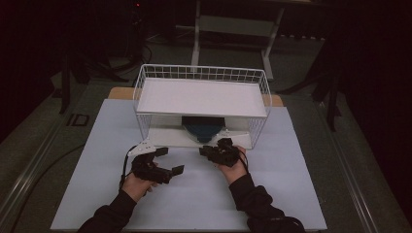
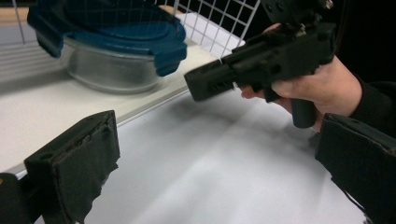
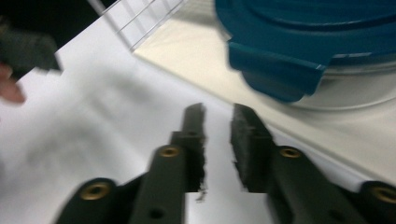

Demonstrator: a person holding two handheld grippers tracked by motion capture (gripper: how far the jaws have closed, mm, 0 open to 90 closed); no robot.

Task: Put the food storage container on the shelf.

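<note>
A glass container with a blue clip lid sits on the white lower board of a white wire rack, under its upper shelf. My right gripper hovers just in front of the container, low over the mat. Its jaws point at the board's edge, a narrow gap apart, with nothing between them. My left gripper is to the left of it, jaws spread wide and empty, aimed towards the right gripper and the rack's front.
The rack stands at the far side of a white mat that covers the table. The upper shelf is a bare white board. Dark floor, a metal frame and cables lie beyond the table.
</note>
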